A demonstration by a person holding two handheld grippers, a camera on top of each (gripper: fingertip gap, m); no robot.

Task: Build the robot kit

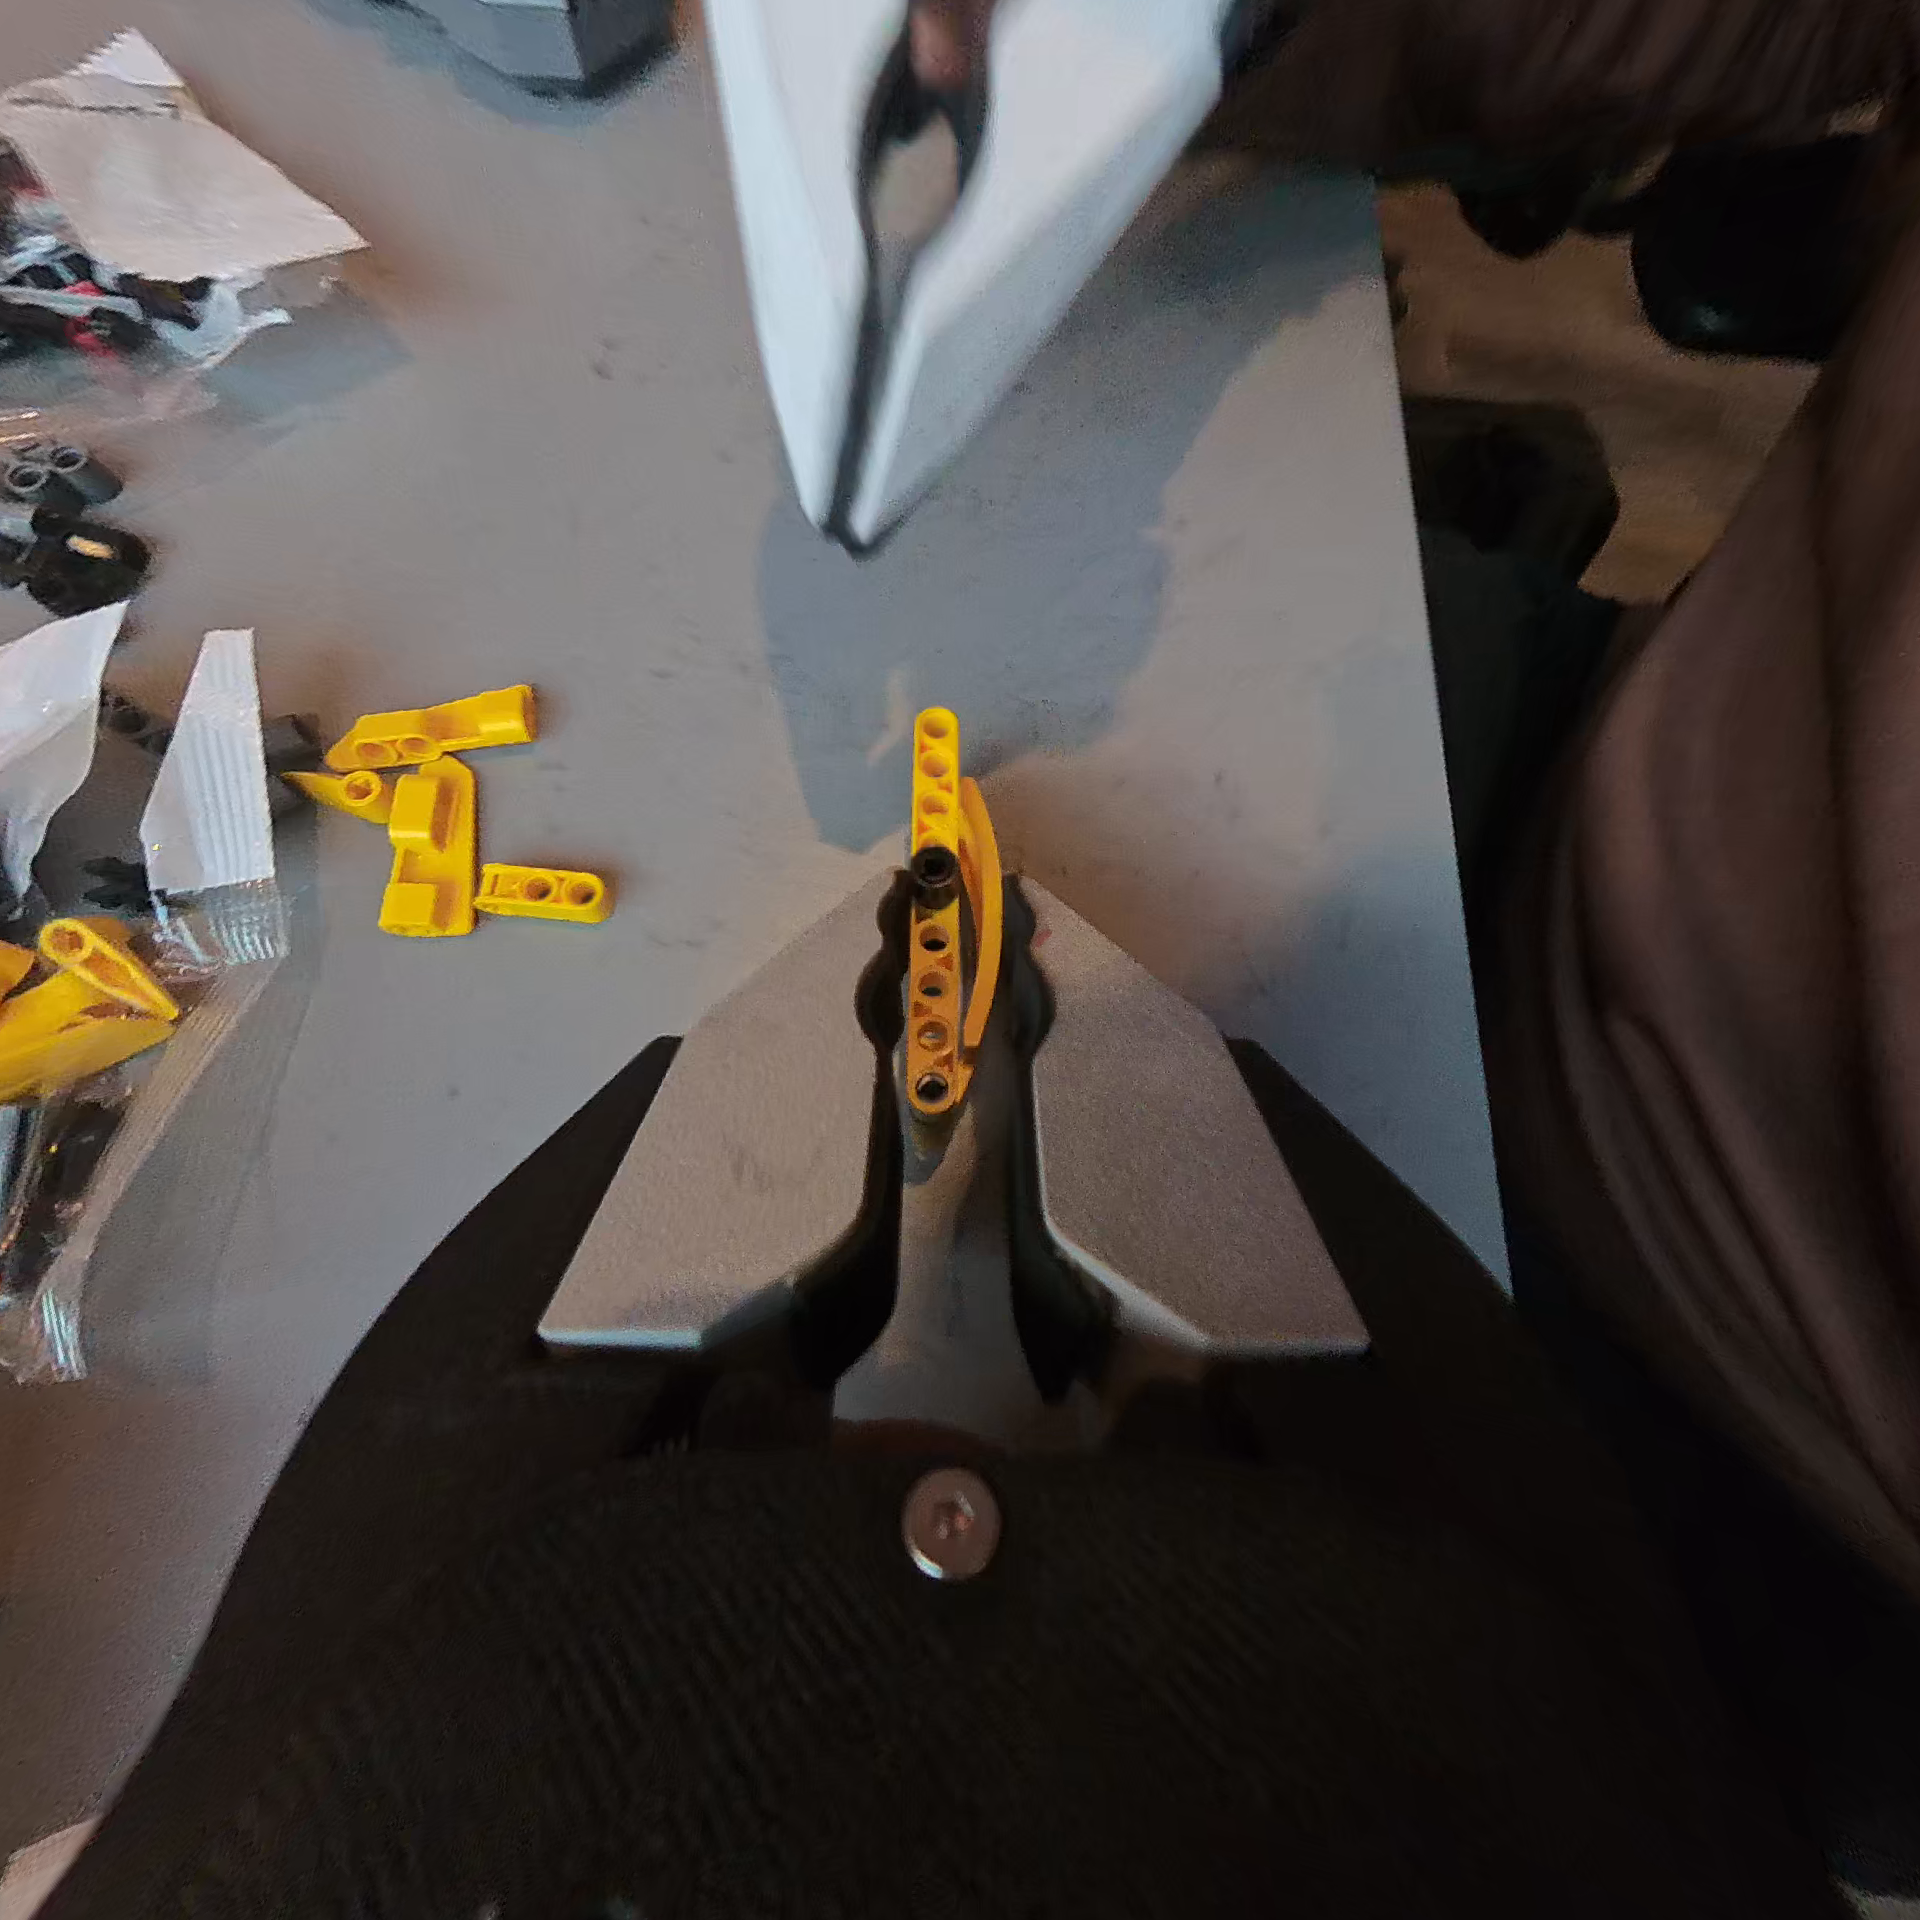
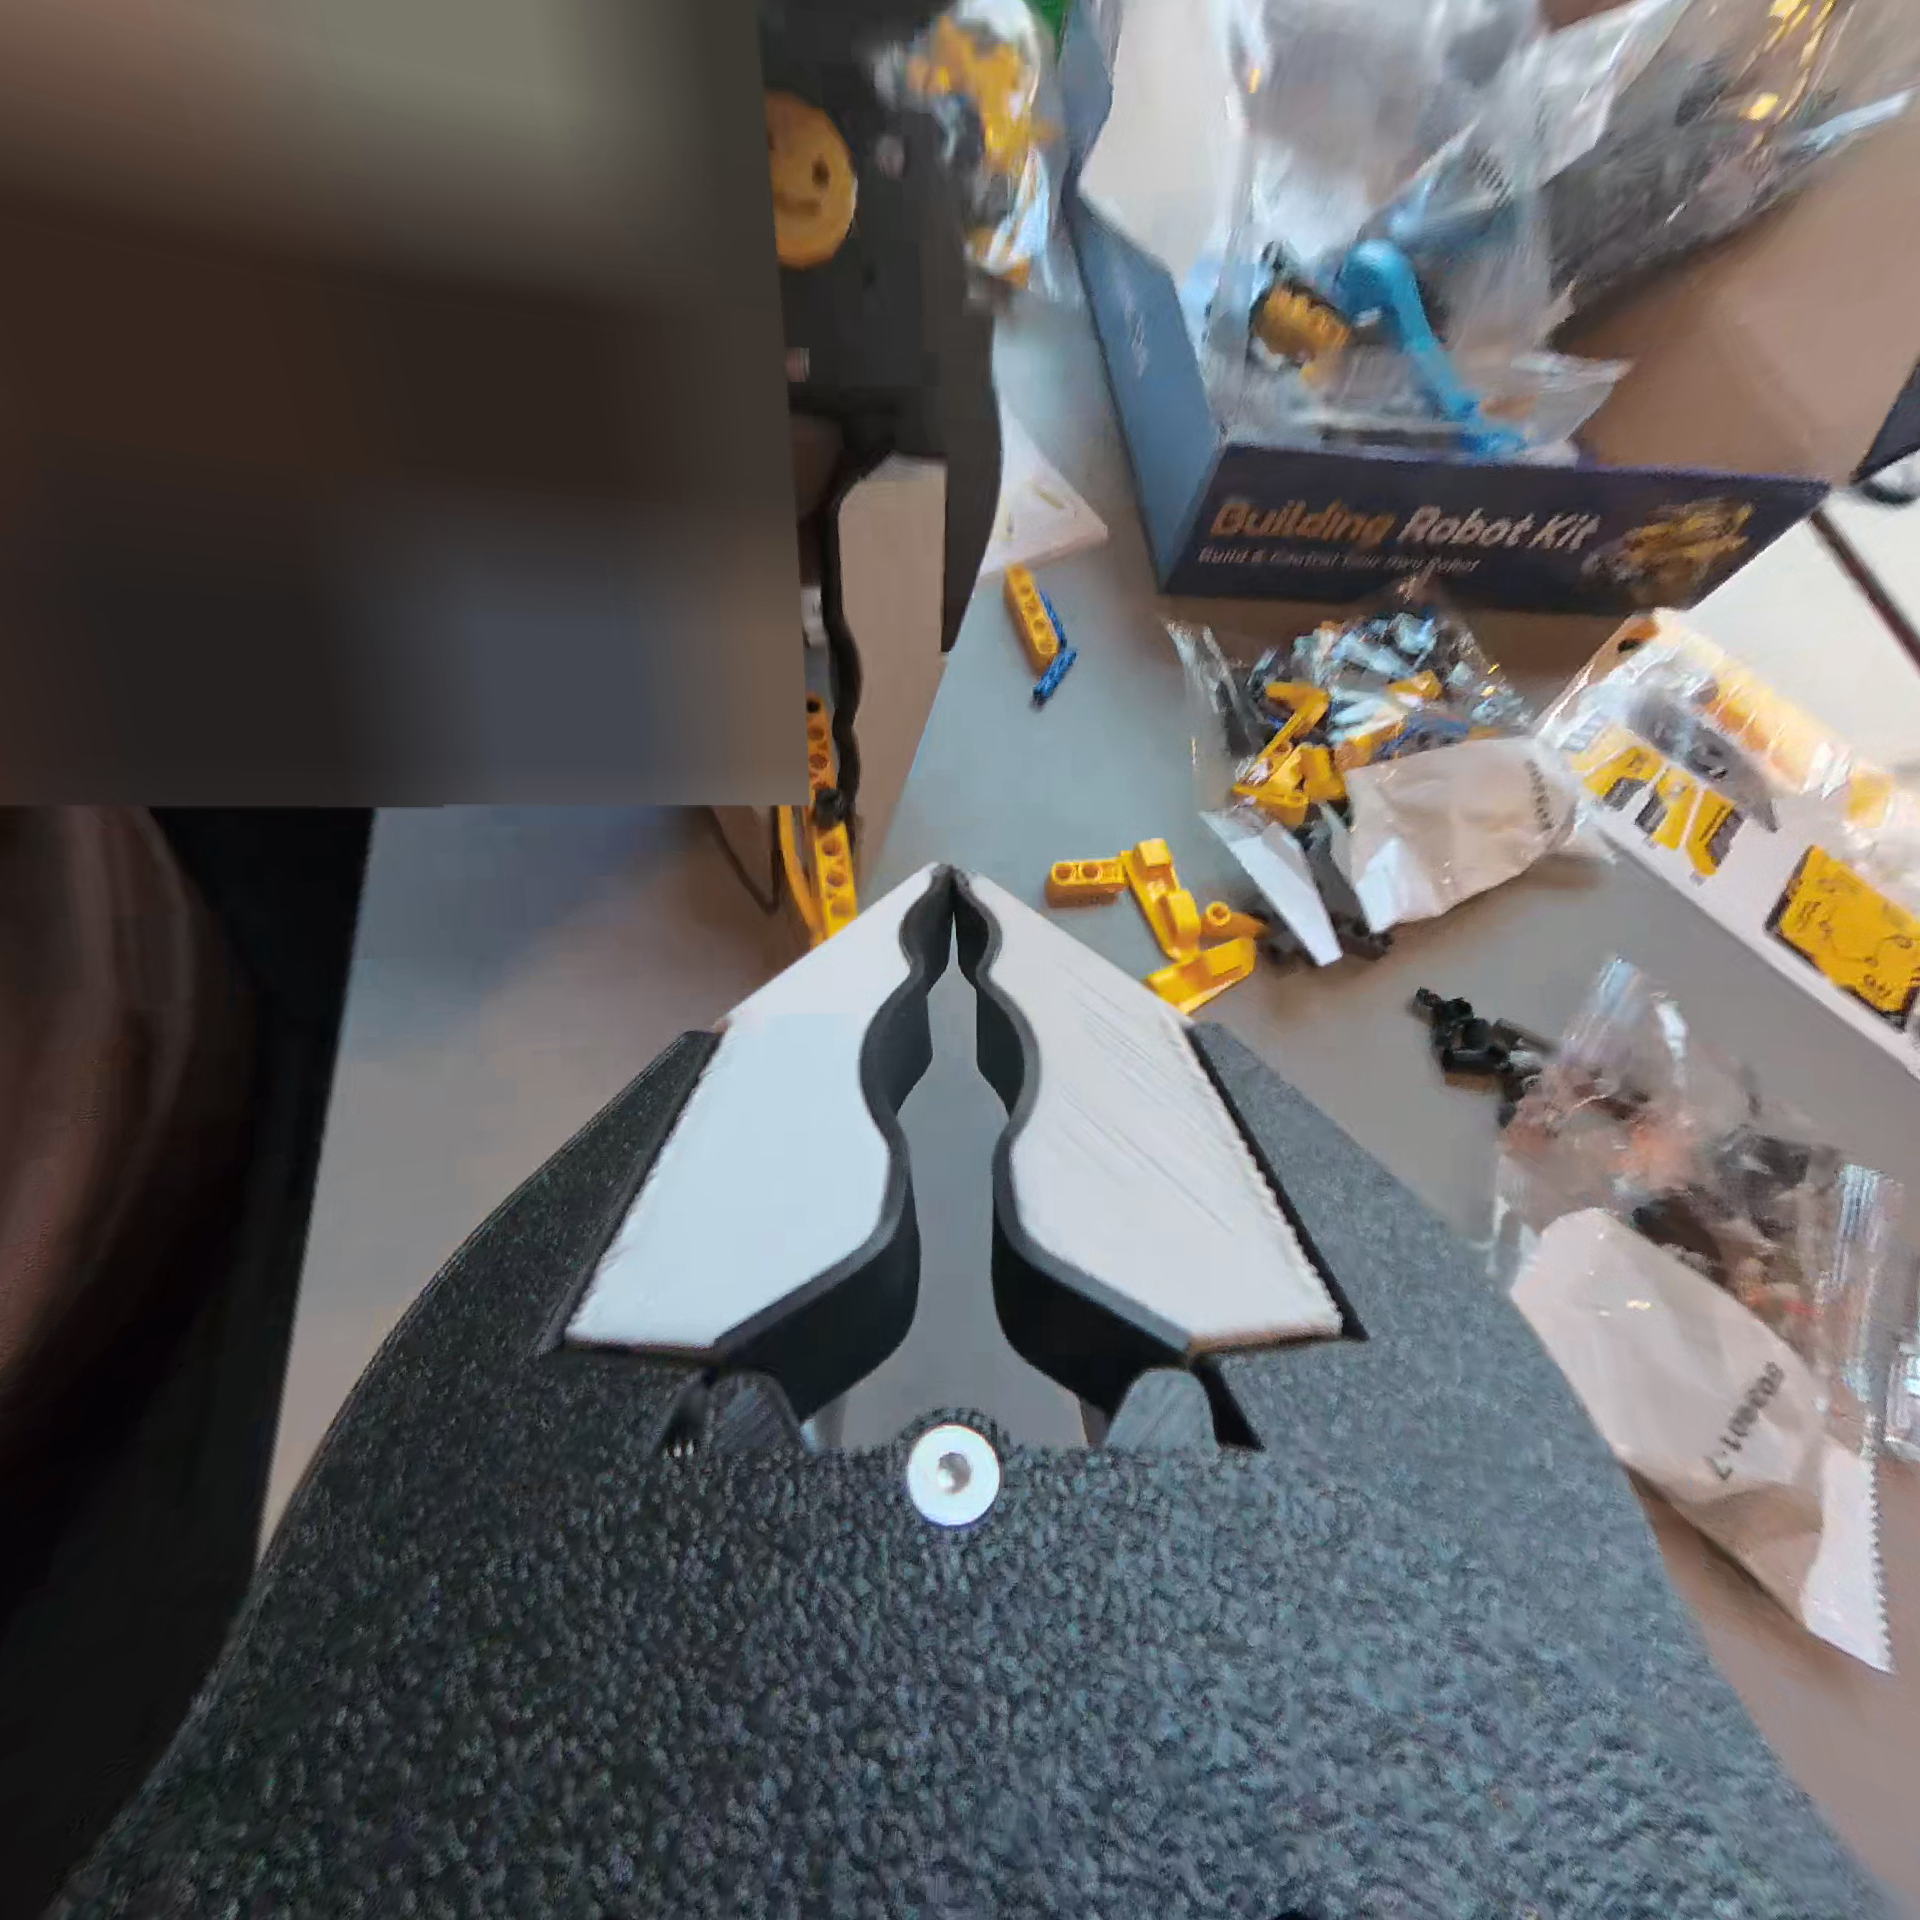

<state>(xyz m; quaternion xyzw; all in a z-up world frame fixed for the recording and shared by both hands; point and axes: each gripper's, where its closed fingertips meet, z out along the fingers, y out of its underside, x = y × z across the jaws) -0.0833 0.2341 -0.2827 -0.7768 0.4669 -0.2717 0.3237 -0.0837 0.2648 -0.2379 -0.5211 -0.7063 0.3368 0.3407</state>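
Observation:
My left gripper [image 1: 954, 883] is shut on a long yellow holed beam [image 1: 935, 758] that has a curved yellow piece [image 1: 987, 883] alongside it. A black pin [image 1: 933, 864] sits in one of the beam's holes. The beam sticks out past the fingertips above the grey table [image 1: 623, 468]. My right gripper [image 2: 951, 878] is shut and empty. It also shows in the left wrist view [image 1: 857, 535], pointing down just beyond the beam's far end. The held beam shows in the right wrist view [image 2: 834, 873], left of my right fingertips.
Loose yellow pieces [image 1: 447, 810] lie on the table to the left and also show in the right wrist view [image 2: 1164, 914]. A dark blue kit box [image 2: 1455, 520], plastic parts bags [image 2: 1351, 727], black pins [image 2: 1465, 1039] and a yellow beam with blue pins [image 2: 1034, 613] lie around. The table edge [image 1: 1434, 831] runs at the right, beside a person's clothing.

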